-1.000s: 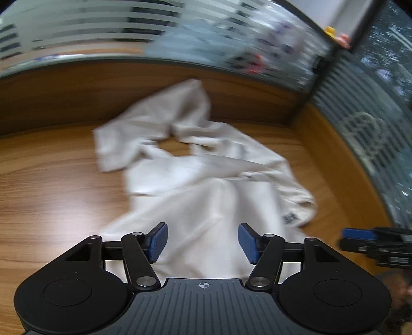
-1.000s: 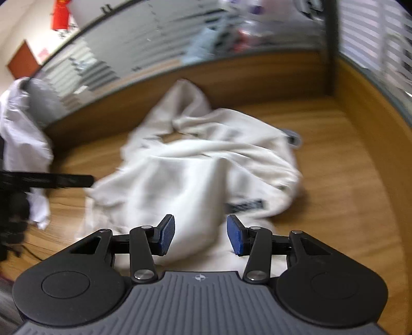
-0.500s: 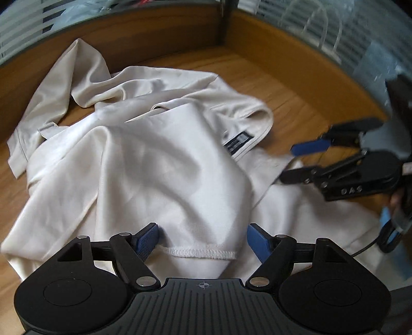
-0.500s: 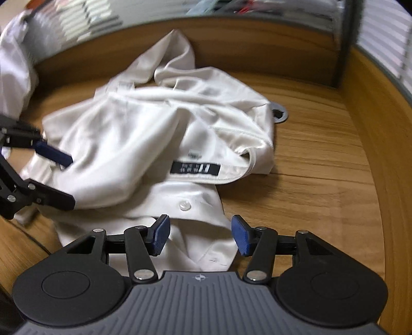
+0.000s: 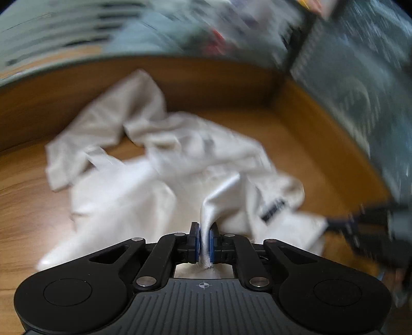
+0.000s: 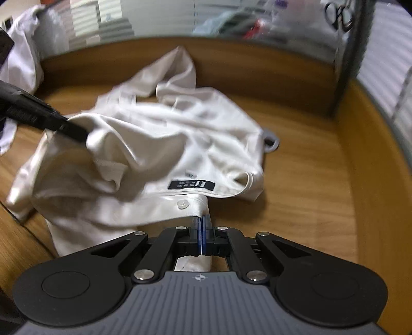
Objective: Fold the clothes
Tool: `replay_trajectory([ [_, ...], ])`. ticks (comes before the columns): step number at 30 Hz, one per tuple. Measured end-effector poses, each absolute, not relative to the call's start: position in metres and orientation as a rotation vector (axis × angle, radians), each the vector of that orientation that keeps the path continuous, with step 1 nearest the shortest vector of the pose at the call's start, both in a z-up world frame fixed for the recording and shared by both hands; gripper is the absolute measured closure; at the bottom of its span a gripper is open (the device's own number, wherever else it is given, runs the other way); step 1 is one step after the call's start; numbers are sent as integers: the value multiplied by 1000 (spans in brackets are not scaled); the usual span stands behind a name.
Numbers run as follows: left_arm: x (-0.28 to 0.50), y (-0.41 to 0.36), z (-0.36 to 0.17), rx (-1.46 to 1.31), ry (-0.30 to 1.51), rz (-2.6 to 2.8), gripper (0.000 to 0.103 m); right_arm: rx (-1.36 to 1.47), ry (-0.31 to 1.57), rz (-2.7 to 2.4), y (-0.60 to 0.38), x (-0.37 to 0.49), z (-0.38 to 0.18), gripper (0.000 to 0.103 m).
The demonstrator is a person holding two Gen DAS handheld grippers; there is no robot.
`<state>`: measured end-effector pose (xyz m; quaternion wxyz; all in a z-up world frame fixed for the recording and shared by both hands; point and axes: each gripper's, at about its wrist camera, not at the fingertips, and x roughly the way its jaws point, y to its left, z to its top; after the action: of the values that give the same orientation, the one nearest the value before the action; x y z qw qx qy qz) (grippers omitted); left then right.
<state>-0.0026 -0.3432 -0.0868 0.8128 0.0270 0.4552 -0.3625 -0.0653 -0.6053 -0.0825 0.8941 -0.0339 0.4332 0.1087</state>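
A crumpled cream-white shirt (image 5: 159, 180) lies on the wooden table (image 5: 23, 203). It has a black neck label (image 6: 191, 184) and a white button (image 6: 183, 204). My left gripper (image 5: 204, 239) has its jaws closing tight on a raised fold of the shirt, with the cloth pinched between the blue pads. My right gripper (image 6: 202, 232) has its jaws closing on the buttoned front edge just below the button. In the right wrist view, the left gripper's black fingers (image 6: 51, 121) lift fabric at the shirt's left side. The left wrist view is blurred.
A raised wooden rim (image 6: 257, 67) runs around the table's back and right side, with frosted glass panels (image 6: 164, 18) above it. Another white garment (image 6: 20, 51) hangs at the far left. A grey ring (image 6: 271, 141) sits on the table beside the shirt.
Both grippers stood open over the shirt and are now shut on its fabric. The left one has pulled a fold up; the left wrist view has swung.
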Motion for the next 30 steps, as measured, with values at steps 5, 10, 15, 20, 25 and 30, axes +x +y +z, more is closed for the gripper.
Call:
replay_trajectory([
  [5,25,-308,-65,-53,910,-675,100,-26,864,225,-604,-83,-42,102],
  [10,44,-267,-74,-107,913,-570,100,-3,839,216,-587,-111,-7,102],
  [15,46,-215,-85,-152,916,-493,100,-5,808,158,-556,-136,20,102],
  [20,53,-147,-86,-226,923,-402,101,-29,783,94,-520,-149,42,102],
  [25,71,-85,-84,-237,900,-325,101,-43,768,38,-480,-156,58,103],
  [30,96,-40,-93,-181,890,-273,100,-27,797,16,-439,-158,50,102],
])
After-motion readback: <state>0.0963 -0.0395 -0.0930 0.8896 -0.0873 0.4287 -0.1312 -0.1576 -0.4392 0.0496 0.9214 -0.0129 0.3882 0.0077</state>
